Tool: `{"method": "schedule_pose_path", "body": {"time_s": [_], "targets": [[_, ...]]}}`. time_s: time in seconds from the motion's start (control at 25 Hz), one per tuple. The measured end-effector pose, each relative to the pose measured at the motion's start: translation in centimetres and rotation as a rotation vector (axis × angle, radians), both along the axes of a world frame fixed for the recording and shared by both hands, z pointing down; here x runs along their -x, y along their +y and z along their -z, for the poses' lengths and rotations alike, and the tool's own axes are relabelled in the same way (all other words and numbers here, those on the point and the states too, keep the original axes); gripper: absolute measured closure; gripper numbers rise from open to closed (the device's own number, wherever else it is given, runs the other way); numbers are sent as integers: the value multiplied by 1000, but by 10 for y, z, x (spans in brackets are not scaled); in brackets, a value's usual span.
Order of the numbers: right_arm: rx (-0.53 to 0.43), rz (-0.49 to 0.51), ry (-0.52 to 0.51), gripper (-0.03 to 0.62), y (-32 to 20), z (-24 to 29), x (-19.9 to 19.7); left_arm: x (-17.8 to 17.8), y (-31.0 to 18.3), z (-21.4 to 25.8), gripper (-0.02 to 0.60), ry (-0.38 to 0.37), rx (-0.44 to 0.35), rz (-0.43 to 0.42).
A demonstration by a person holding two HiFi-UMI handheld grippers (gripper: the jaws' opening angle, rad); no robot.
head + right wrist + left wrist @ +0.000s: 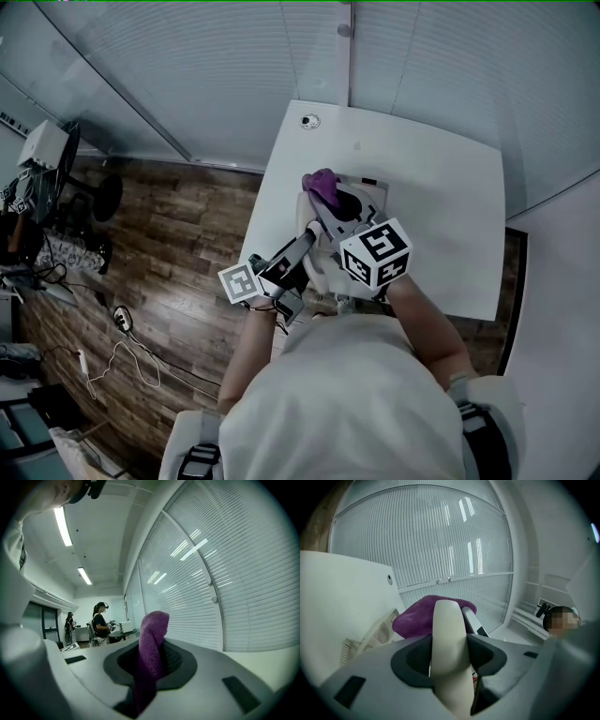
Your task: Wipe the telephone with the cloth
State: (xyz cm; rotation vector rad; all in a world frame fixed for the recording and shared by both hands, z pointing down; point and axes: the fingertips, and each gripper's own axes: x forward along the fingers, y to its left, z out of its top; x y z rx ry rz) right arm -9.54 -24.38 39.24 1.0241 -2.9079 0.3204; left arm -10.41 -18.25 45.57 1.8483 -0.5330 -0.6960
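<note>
Clamping the handset (449, 634) in my left gripper (449, 665) near the base (370, 637), I am pinching the cloth (152, 644) in my right gripper (150, 667), aiming for firm, even strokes along it.

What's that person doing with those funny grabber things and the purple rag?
A person at a white table seems to be wiping a telephone. The left gripper is shut on the cream handset. The right gripper is shut on the purple cloth, which sits at the telephone's far end.
</note>
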Motion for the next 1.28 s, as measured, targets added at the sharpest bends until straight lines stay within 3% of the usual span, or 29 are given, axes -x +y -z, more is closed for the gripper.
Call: {"method": "schedule_pose_path", "body": {"time_s": [0.72,1.28], "targets": [[41,53,-49,534,16,-6,11,15,-7,5,359,59,8,22],[64,84,-17,534,29,-23,15,25,-15,8,359,76,5,53]]}}
